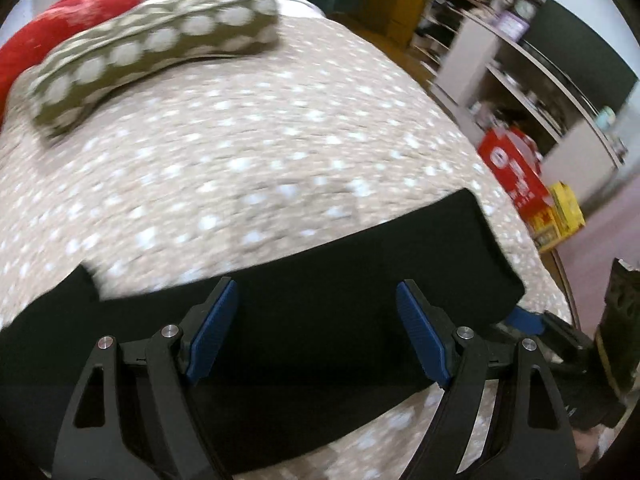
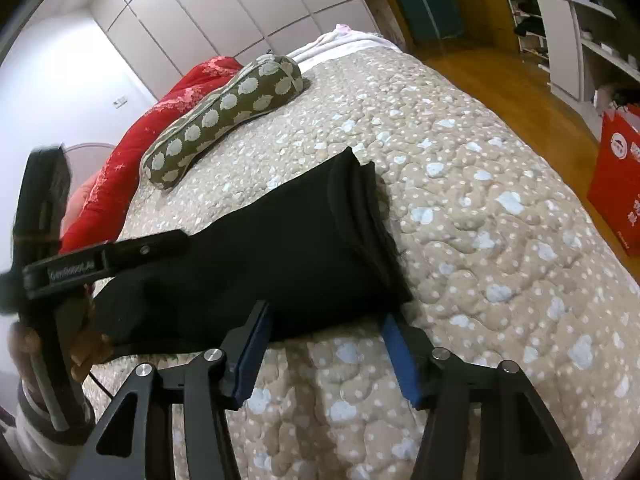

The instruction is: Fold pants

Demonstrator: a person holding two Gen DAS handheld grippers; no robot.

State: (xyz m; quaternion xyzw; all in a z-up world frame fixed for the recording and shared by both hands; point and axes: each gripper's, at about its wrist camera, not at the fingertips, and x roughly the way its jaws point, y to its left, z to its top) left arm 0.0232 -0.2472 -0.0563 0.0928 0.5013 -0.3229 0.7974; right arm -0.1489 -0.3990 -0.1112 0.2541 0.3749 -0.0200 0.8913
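Observation:
Black pants (image 1: 304,292) lie folded in a long band on the beige spotted bedspread (image 1: 240,152). My left gripper (image 1: 316,292) is open above the band's middle, its blue pads (image 1: 212,332) spread wide with nothing between them. In the right wrist view the folded pants (image 2: 288,236) show stacked layers at their far end. My right gripper (image 2: 326,320) is open at the pants' near edge, empty. The left gripper's body (image 2: 104,256) rests over the pants at the left there.
An olive pillow with white spots (image 1: 160,48) and a red blanket (image 1: 76,12) lie at the far side of the bed. Red and yellow boxes (image 1: 528,184) stand on the floor at the right, beside white shelves (image 1: 520,64). White wardrobes (image 2: 224,12) stand behind.

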